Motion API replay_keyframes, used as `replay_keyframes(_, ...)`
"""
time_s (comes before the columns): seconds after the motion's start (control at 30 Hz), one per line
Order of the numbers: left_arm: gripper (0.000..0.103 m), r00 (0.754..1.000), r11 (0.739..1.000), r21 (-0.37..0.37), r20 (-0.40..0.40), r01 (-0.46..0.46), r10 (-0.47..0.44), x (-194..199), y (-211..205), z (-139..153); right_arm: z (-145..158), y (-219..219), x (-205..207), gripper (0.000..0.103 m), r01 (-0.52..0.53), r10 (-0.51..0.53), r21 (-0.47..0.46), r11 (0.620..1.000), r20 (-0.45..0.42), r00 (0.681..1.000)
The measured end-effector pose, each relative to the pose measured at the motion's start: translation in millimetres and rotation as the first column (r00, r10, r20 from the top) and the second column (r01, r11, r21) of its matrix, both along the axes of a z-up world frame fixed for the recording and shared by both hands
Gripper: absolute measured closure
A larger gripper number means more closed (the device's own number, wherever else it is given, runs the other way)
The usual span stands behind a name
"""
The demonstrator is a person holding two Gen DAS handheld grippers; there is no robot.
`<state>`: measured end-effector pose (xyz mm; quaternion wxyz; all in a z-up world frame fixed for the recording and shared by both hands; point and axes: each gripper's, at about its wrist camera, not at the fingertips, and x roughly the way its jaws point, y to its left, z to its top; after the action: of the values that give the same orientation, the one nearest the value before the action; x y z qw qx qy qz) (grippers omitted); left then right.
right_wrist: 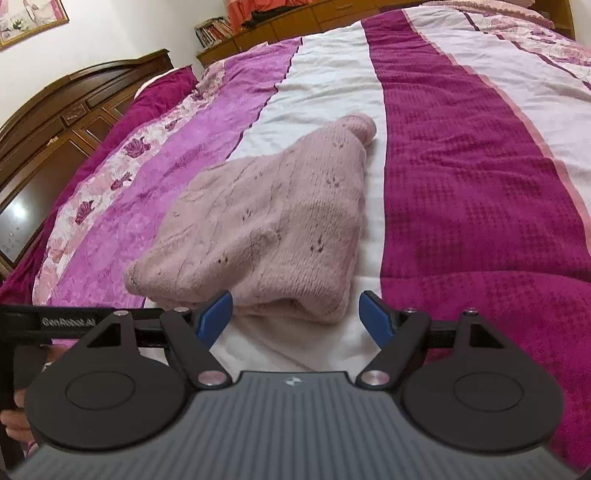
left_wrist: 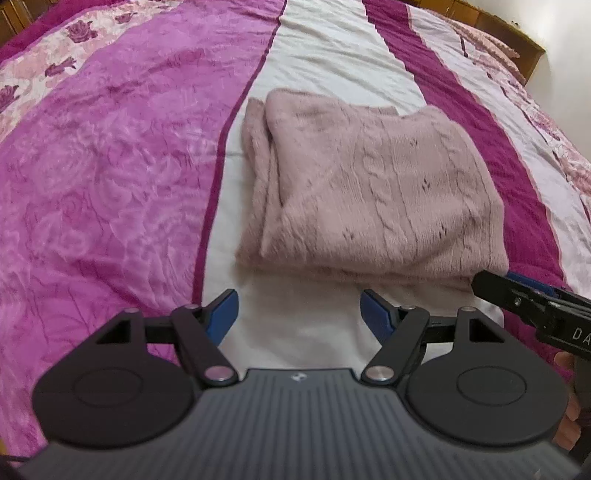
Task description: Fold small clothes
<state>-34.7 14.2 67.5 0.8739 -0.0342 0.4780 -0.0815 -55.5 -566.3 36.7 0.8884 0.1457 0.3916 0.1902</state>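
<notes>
A pale pink knitted sweater (left_wrist: 369,184) lies folded into a compact stack on the white stripe of the bedspread (left_wrist: 332,55). It also shows in the right wrist view (right_wrist: 266,229), with a rolled end pointing away. My left gripper (left_wrist: 299,310) is open and empty, just short of the sweater's near edge. My right gripper (right_wrist: 295,314) is open and empty, its left blue fingertip (right_wrist: 216,310) close to the sweater's near fold. The right gripper also shows at the right edge of the left wrist view (left_wrist: 532,302).
The bedspread has magenta (right_wrist: 461,184) and pink floral (left_wrist: 110,166) stripes. A dark wooden headboard (right_wrist: 55,122) and a shelf with books (right_wrist: 218,31) stand at the back left. A wooden bed frame (left_wrist: 509,37) shows at top right.
</notes>
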Motion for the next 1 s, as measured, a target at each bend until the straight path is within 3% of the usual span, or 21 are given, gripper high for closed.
replay_keyframes(0.27, 0.029, 0.999, 0.999, 0.038, -0.043, 0.016, -0.014, -4.0, -13.2, -15.7, -6.9, 5.8, 2.3, 0.022, 0.011, -0.012, -0.021, 1.0, -0.042, 0.999)
replay_keyframes(1.0, 0.029, 0.999, 0.997, 0.071, -0.05, 0.014, -0.01, -4.8, -20.0, -20.0, -21.6, 3.4, 9.0, 0.022, 0.03, -0.031, -0.009, 1.0, -0.094, 0.995)
